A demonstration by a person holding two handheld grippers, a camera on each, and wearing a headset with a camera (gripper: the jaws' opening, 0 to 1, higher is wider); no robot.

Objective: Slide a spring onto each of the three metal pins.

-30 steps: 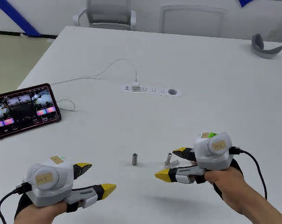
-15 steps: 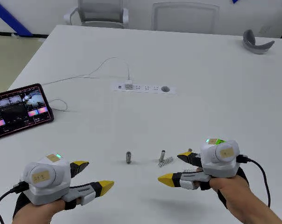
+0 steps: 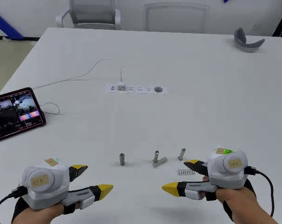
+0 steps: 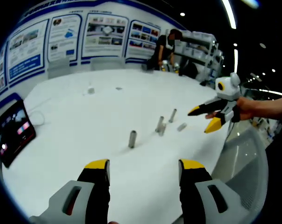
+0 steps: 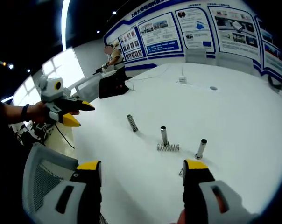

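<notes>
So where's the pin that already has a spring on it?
Head view: the small metal pin sleeved in a coiled spring stands leftmost of the three, beside the bare middle pin, ahead of the left gripper.

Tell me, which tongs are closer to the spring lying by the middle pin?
Right. The right tongs sit just right of the spring; the left tongs are far off to its left.

Head view looks down from 6 o'clock; left gripper view faces 2 o'clock, right gripper view 10 o'clock, both low; all share the pins [image 3: 156, 156].
</notes>
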